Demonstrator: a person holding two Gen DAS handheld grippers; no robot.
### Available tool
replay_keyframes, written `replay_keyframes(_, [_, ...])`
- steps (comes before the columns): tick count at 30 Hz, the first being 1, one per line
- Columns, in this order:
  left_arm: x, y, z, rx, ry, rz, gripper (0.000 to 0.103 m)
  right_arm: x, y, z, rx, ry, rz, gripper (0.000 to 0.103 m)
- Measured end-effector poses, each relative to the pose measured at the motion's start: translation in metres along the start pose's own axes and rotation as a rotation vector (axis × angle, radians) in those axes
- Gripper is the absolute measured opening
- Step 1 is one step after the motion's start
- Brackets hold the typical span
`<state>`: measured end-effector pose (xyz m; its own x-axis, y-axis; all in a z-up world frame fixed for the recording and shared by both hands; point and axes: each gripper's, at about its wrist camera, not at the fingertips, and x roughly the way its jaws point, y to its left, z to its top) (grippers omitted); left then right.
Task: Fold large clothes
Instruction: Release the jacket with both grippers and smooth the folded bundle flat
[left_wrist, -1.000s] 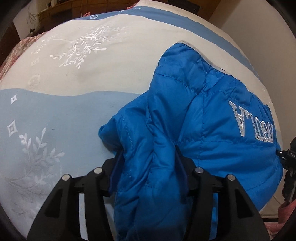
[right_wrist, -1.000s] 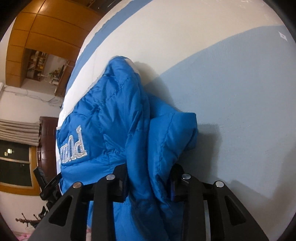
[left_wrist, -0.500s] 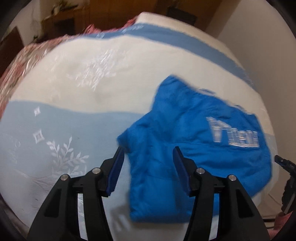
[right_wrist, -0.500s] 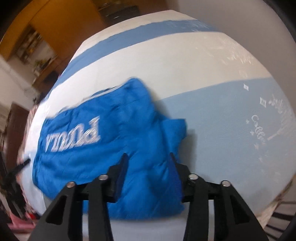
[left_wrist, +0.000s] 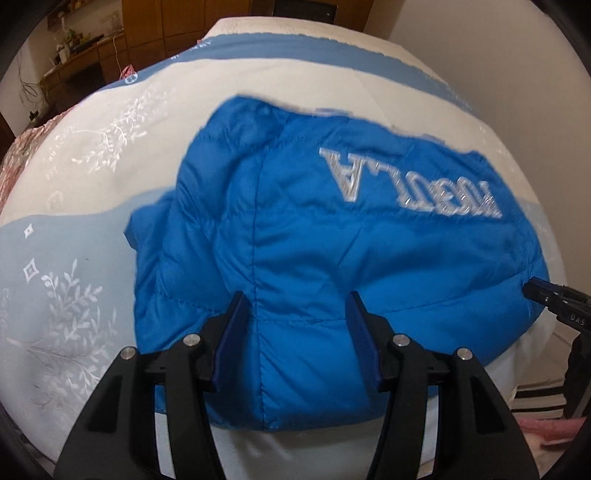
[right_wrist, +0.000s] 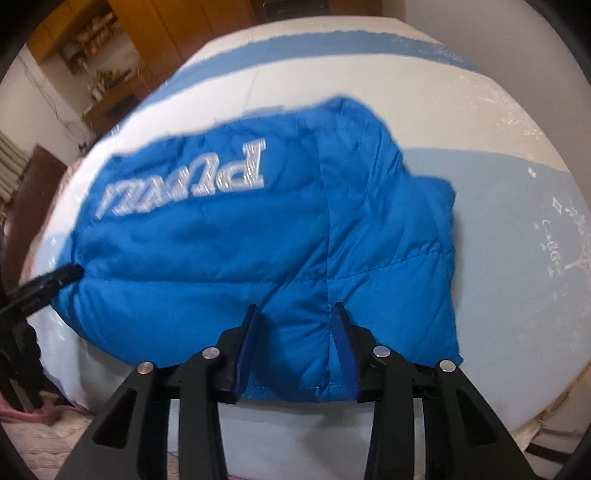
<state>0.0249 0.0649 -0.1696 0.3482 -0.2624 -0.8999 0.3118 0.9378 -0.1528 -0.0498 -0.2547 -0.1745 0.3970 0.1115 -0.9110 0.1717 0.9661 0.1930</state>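
A blue quilted jacket (left_wrist: 332, 258) with white lettering lies folded on the bed; it also shows in the right wrist view (right_wrist: 258, 251). My left gripper (left_wrist: 297, 306) is open and empty, hovering over the jacket's near left part, its blue-padded jaws apart. My right gripper (right_wrist: 295, 314) is open and empty over the jacket's near right part. The tip of the right gripper (left_wrist: 554, 299) shows at the right edge of the left wrist view, and the left gripper's tip (right_wrist: 48, 280) shows at the left edge of the right wrist view.
The bed cover (left_wrist: 92, 166) is white and light blue with leaf prints. Wooden cabinets (left_wrist: 147, 29) stand beyond the bed. A white wall (left_wrist: 498, 55) runs along the bed's right side. A pink cloth (left_wrist: 546, 428) lies below the bed's near edge.
Both grippers let go of the jacket and opened. The jacket dropped flat on the bed. After pulling back, both grippers came closer over its near edge.
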Motion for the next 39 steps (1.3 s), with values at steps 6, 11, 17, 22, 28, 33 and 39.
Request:
replay_keyframes(6, [0.016, -0.002, -0.006, -0.027, 0.013, 0.032, 0.056, 0.015, -0.011, -0.006, -0.002, 0.018, 0.057, 0.04])
replay_keyframes(11, [0.01, -0.005, 0.001, -0.071, 0.03, 0.062, 0.055, 0.0, -0.031, 0.003, 0.047, 0.029, 0.146, 0.039])
replay_keyframes(17, [-0.021, 0.005, -0.004, -0.135, 0.009, 0.108, 0.06, -0.036, -0.053, 0.016, 0.033, -0.009, 0.145, 0.04])
replay_keyframes(22, [-0.037, 0.013, -0.015, -0.178, 0.005, 0.159, 0.06, -0.029, -0.064, 0.017, 0.005, 0.025, 0.09, 0.04])
replay_keyframes(28, [-0.055, 0.018, -0.028, -0.205, -0.018, 0.229, 0.064, -0.009, -0.065, 0.015, -0.031, 0.066, 0.073, 0.037])
replay_keyframes(33, [-0.062, 0.019, -0.032, -0.228, -0.039, 0.242, 0.064, 0.015, -0.067, 0.012, -0.048, 0.102, 0.073, 0.037])
replay_keyframes(39, [-0.066, 0.029, -0.036, -0.25, -0.046, 0.234, 0.066, 0.024, -0.076, 0.014, -0.008, 0.126, 0.117, 0.037])
